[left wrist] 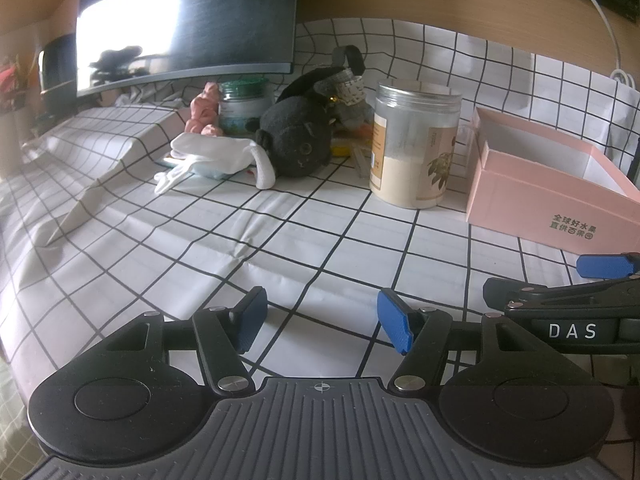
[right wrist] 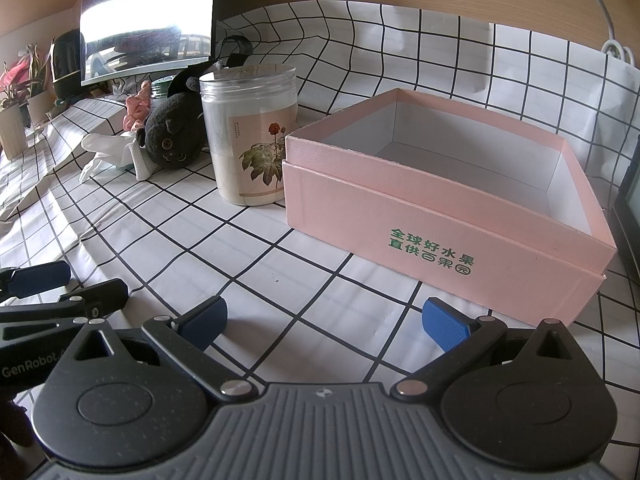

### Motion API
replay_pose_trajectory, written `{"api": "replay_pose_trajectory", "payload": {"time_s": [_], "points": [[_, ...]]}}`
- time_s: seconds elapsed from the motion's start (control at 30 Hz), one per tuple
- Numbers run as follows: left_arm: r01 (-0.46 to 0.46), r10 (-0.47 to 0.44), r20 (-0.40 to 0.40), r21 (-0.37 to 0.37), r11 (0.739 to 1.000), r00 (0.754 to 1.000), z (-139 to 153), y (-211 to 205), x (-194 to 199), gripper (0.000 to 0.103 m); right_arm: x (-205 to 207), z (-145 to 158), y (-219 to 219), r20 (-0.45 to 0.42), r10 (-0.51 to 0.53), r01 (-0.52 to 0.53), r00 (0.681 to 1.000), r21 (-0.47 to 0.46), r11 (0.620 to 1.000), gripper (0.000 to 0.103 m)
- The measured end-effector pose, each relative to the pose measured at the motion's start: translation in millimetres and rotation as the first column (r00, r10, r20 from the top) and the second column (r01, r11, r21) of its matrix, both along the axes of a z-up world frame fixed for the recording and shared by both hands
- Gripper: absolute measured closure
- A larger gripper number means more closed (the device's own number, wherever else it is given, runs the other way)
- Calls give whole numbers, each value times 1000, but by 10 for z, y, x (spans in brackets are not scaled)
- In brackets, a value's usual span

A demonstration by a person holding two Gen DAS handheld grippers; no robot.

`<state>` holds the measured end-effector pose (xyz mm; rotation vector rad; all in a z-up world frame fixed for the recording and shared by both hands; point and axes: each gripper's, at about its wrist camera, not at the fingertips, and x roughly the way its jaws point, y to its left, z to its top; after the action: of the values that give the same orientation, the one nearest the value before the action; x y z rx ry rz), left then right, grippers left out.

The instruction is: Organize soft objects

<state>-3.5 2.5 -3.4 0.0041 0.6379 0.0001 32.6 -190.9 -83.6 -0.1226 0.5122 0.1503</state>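
Note:
A black plush cat (left wrist: 294, 142) (right wrist: 172, 138) lies at the back of the table, by white cloth gloves (left wrist: 212, 160) (right wrist: 110, 152) and a pink soft toy (left wrist: 204, 112) (right wrist: 136, 110). An open, empty pink box (left wrist: 548, 196) (right wrist: 444, 208) stands on the right. My left gripper (left wrist: 320, 320) is open and empty, low over the cloth near the front. My right gripper (right wrist: 324, 322) is open and empty, just in front of the box. Each gripper shows at the edge of the other's view.
A clear jar of pale powder (left wrist: 412, 144) (right wrist: 250, 132) stands between the plush and the box. A green-lidded jar (left wrist: 242, 108) and a monitor (left wrist: 188, 20) are behind. A checked cloth (left wrist: 280, 240) covers the table. Potted plants (right wrist: 20, 96) stand far left.

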Motion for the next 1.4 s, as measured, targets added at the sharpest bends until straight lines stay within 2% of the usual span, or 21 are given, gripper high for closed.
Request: {"api": "replay_pose_trajectory", "payload": {"time_s": [0.47, 0.57, 0.67, 0.77, 0.83, 0.93, 1.03, 1.07, 1.17, 1.27, 1.33, 1.4], "points": [[7, -7, -14, 5, 1000, 1000, -12, 26, -14, 35, -8, -4, 0, -1, 0, 0, 1000, 0, 1000, 0], [33, -33, -43, 2, 999, 999, 18, 58, 29, 36, 38, 52, -10, -62, 16, -17, 998, -9, 1000, 0], [86, -87, -116, -11, 996, 989, 79, 130, 156, 39, 93, 115, 9, -140, 17, -22, 990, -32, 999, 0], [103, -112, -160, -67, 992, 981, 147, 304, 252, 43, 117, 145, 19, -174, 8, -15, 985, -39, 999, 0], [87, -96, -128, -80, 993, 987, 244, 501, 311, 43, 95, 156, 27, -186, -7, 0, 983, -38, 999, 0], [101, -102, -19, -40, 994, 995, 446, 808, 454, 44, 102, 152, 102, -213, 44, -57, 976, -55, 997, 0], [128, -127, 31, -6, 992, 991, 627, 1167, 725, 44, 167, 196, 189, -251, 37, -55, 967, -65, 996, 1], [122, -121, 44, -15, 992, 992, 685, 1324, 852, 44, 186, 232, 228, -254, 19, -39, 967, -72, 997, 6], [105, -103, 35, -85, 991, 994, 843, 1723, 1337, 45, 163, 379, 479, -183, -21, 1, 983, -108, 994, 7], [112, -103, 62, -170, 979, 993, 921, 1956, 1832, 46, 182, 541, 746, -135, -56, 46, 989, -78, 996, 7], [144, -140, 36, -204, 968, 990, 848, 2043, 2201, 46, 211, 639, 938, -129, -73, 67, 989, -51, 996, 7], [190, -197, -20, -181, 965, 980, 721, 2054, 2508, 46, 191, 718, 1095, -114, -94, 88, 989, -50, 995, 7]]}}
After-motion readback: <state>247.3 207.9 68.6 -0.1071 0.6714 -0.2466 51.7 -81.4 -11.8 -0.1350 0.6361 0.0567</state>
